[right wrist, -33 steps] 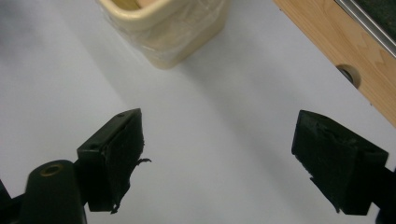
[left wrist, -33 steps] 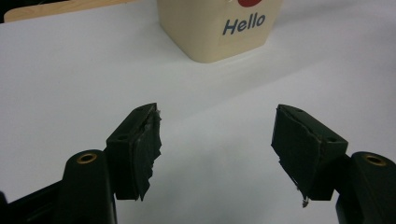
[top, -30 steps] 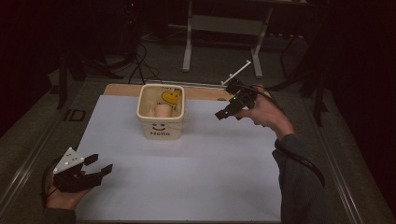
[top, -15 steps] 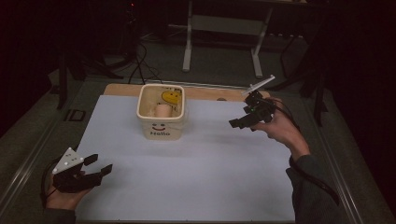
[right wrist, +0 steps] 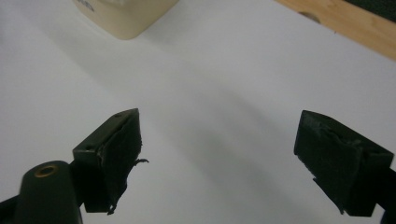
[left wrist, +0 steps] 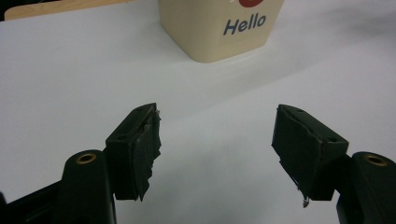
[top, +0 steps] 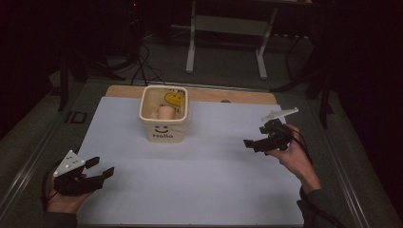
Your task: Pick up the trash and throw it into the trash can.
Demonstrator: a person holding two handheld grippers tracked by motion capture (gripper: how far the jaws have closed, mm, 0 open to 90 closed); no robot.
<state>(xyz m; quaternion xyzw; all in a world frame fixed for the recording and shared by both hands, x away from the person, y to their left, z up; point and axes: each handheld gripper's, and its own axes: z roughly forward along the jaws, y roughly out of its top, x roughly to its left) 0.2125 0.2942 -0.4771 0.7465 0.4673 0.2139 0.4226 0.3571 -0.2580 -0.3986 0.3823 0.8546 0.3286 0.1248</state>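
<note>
We hold both claws released and empty: the left gripper (top: 97,170) rests low on the white sheet (top: 190,180) with its jaws spread, and the right gripper (top: 254,144) hangs a little above the sheet, jaws just as wide. The cream tub (top: 163,118) marked "Hello" stands upright ahead of the left claw and off to the far left of the right one, well apart from both, and a pale roll (top: 165,113) stands inside it beside a yellow smiley printed on the inner wall. The risk, as we judge it, lies in the tub itself: it looks light, so a jaw that catches its rim on the way in could tip or slide it across the smooth sheet. The torn padding on the jaws could also give a poor hold on the roll, letting it slip. The sheet covers a wooden tabletop (top: 237,96), whose bare strip shows beyond the tub. Behind it the room is dark, with cables (top: 142,61) on the floor and a light metal stand (top: 225,28).
</note>
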